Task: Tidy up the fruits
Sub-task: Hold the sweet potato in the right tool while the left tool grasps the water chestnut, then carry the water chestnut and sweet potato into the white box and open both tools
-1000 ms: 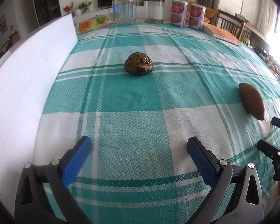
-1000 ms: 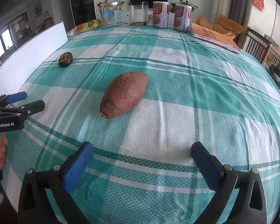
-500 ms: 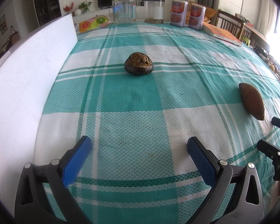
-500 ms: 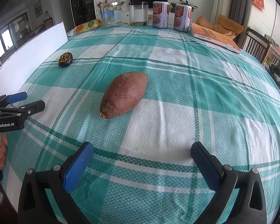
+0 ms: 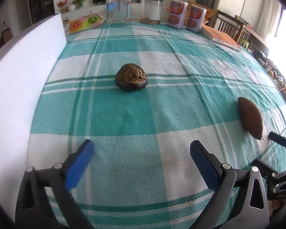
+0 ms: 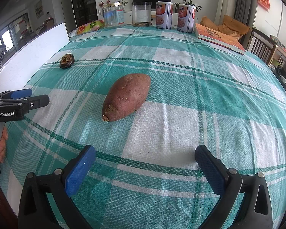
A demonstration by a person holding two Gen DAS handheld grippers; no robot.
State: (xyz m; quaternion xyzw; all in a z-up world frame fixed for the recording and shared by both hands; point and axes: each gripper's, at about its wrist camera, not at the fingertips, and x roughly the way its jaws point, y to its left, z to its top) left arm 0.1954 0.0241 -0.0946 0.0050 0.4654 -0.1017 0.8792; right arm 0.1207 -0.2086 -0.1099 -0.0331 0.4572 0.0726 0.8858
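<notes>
Left tool (image 5: 142, 150) is wide open, blue pads hovering low over the checked teal tablecloth (image 5: 124, 110), nothing between them. Straight ahead sits a dark wrinkly fruit (image 5: 131, 77), well apart from the pads. Sweet potato (image 5: 249, 120) lies off to the right, with the right tool (image 5: 276, 152) poking in just beside it. White board (image 5: 19, 87) runs along the left edge.

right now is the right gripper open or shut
Open. In its own wrist view the right gripper has its blue pads spread wide with only tablecloth between; the sweet potato lies ahead, untouched.
</notes>
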